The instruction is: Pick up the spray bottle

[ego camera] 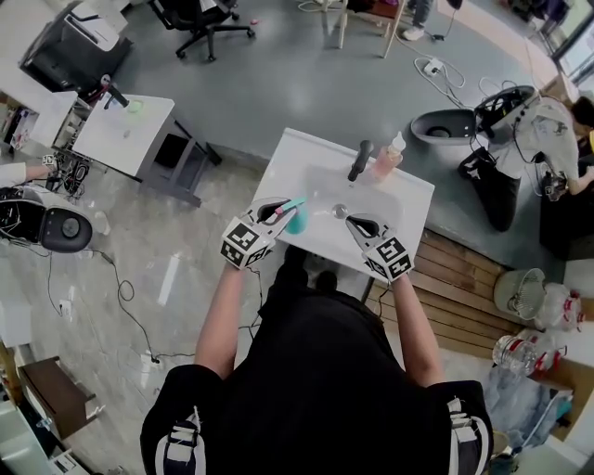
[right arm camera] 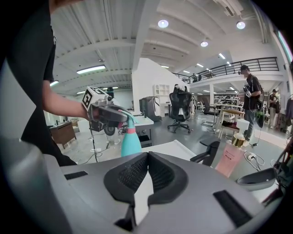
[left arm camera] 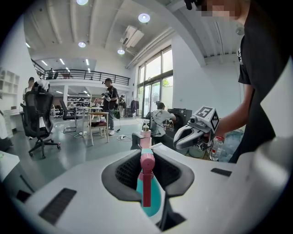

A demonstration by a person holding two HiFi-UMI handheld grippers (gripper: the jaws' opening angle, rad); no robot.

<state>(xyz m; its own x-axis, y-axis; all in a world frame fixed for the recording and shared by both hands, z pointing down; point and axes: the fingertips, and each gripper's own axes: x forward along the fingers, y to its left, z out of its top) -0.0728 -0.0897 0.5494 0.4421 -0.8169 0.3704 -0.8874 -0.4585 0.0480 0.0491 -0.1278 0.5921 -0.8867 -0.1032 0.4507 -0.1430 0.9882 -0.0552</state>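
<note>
The spray bottle (ego camera: 297, 219) is teal with a pink spray head, and it hangs over the front left of the white sink unit (ego camera: 408, 190). My left gripper (ego camera: 284, 212) is shut on its neck. In the left gripper view the pink head and teal body (left arm camera: 153, 196) sit between the dark pads of the left gripper (left arm camera: 146, 157). In the right gripper view the bottle (right arm camera: 130, 141) hangs upright from the left gripper (right arm camera: 112, 114). My right gripper (ego camera: 350, 223) is just right of the bottle. The right gripper (right arm camera: 146, 160) is shut, with its tips meeting on nothing.
A black faucet (ego camera: 359, 160) and a pink soap bottle (ego camera: 390, 156) stand at the back of the sink. A white side table (ego camera: 121, 130) is at the left and a wooden platform (ego camera: 464, 288) at the right. An office chair (ego camera: 200, 19) stands farther off, and cables lie on the floor.
</note>
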